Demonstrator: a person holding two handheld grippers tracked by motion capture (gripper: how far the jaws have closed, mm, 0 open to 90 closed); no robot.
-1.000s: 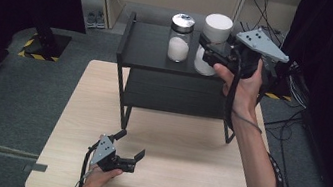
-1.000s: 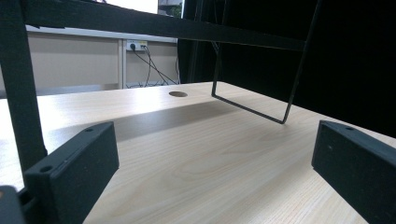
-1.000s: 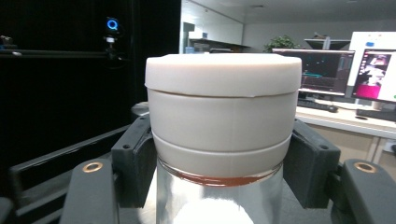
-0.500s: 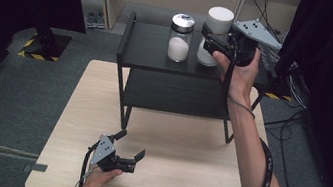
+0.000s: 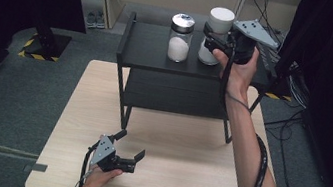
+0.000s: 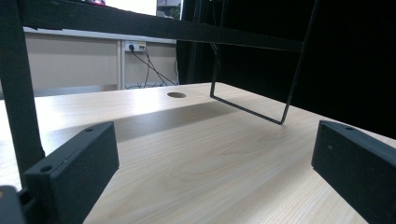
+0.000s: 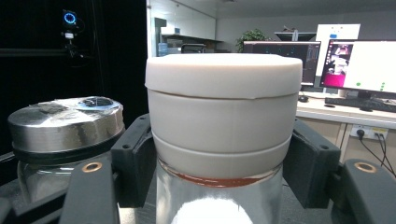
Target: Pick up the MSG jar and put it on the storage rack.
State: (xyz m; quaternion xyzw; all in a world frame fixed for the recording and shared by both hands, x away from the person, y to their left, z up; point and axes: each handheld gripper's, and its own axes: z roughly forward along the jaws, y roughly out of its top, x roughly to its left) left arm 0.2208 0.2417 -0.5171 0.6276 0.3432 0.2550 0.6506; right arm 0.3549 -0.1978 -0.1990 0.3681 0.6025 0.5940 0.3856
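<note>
Already we have the right gripper (image 5: 212,36) clamped on the white-lidded jar (image 5: 220,23), its jaws pressed against the jar's neck just below the thick white lid (image 7: 223,77), one on each side, as the right gripper view shows. The jar stands at the far right of the black shelf's top (image 5: 148,52), and whether it rests on that top or hangs just above it we cannot tell. Beside it on the left stands the metal-lidded jar (image 5: 180,37), near but not touching in the high view. Both jars hold a white powder.

So the grasp looks done, in our judgement; what is left is either carrying this jar off or setting it down and letting go, and the pictures do not settle which.

Our left gripper (image 5: 128,151) rests low over the wooden table (image 5: 181,177) at the near left, jaws wide apart with nothing between them.

For room: the shelf top's right and far edges lie close to the held jar, and the other jar blocks a slide to the left. Above is free. The near half of the wooden table is open, apart from the shelf's thin wire legs (image 6: 252,105).
</note>
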